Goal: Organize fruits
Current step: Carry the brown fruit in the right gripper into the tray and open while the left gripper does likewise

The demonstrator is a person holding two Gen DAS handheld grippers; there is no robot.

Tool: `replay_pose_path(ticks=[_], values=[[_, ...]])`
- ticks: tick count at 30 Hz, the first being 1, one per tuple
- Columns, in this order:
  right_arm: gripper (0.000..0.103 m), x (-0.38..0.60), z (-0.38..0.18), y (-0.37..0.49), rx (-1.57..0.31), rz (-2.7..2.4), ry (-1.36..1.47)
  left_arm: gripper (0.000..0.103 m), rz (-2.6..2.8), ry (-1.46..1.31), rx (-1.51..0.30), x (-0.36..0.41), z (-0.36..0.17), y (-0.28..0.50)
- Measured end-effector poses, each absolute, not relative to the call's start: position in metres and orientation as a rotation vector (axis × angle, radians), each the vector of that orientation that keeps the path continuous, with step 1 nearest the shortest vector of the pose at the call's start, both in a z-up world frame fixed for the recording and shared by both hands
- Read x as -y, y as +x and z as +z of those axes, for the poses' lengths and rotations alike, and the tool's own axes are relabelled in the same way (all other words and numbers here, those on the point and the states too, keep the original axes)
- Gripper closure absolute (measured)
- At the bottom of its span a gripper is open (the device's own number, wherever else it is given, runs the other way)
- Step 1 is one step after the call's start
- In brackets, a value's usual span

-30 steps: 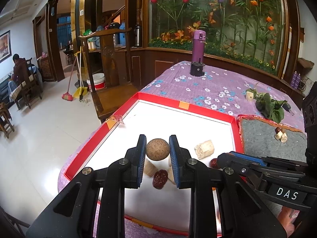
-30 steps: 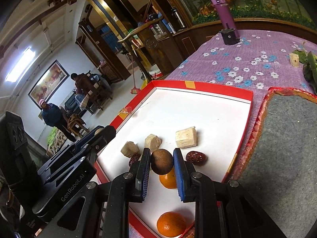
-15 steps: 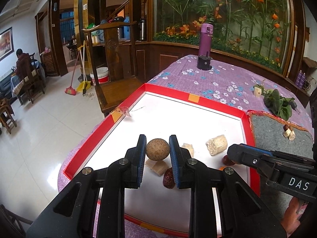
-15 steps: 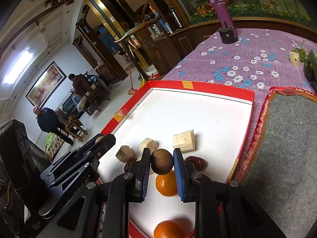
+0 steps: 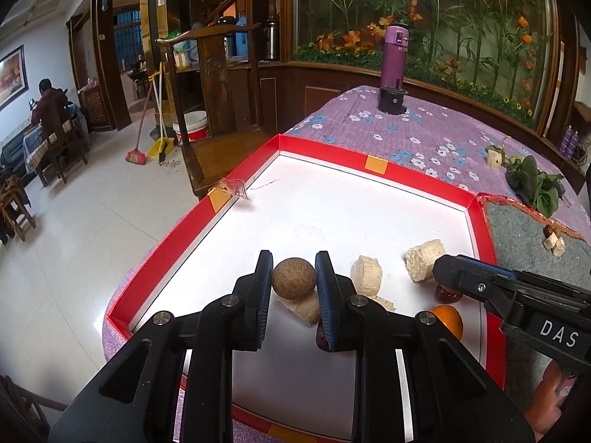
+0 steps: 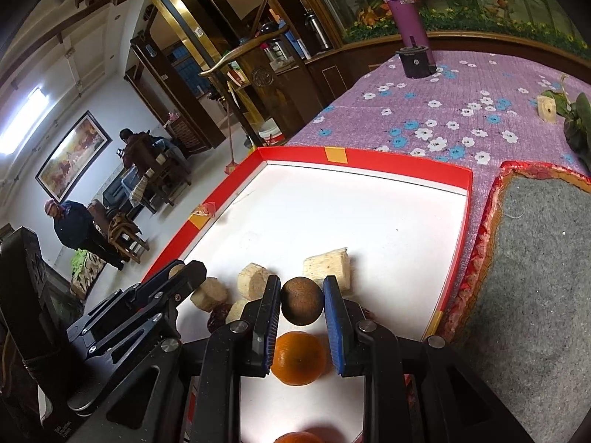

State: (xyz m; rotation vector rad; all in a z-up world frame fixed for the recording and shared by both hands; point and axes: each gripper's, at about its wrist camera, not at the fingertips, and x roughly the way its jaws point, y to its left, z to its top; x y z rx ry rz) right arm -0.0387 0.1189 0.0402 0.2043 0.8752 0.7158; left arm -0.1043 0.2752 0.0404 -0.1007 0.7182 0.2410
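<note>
Left gripper (image 5: pixel 293 283) pinches a tan ball (image 5: pixel 294 277); right gripper (image 6: pixel 301 305) pinches a darker ball (image 6: pixel 301 305). Both hang over the red tray (image 5: pixel 332 149), above cut pieces (image 5: pixel 366 275), dates and an orange (image 6: pixel 297 358). Since a second ago the left has dipped slightly toward the tray, probably to set down; neither ball is released yet.

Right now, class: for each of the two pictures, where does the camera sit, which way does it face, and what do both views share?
Left wrist view: sits on the left gripper, facing down onto the red-rimmed tray; its fingers clamp a light brown ball; the right gripper enters beside it.
Right wrist view: sits on the right gripper, facing the same tray; its fingers clamp a dark brown ball.
Shared: tray, orange, purple bottle.
</note>
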Motion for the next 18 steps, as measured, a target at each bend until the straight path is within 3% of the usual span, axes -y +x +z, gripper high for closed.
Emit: replay_pose_path(ticks=[18], values=[[0.079,-0.113,0.028,-0.024,-0.894,0.712,0.255,0.080,0.292,-0.095,-0.756,-0.279,0.046,-0.098]])
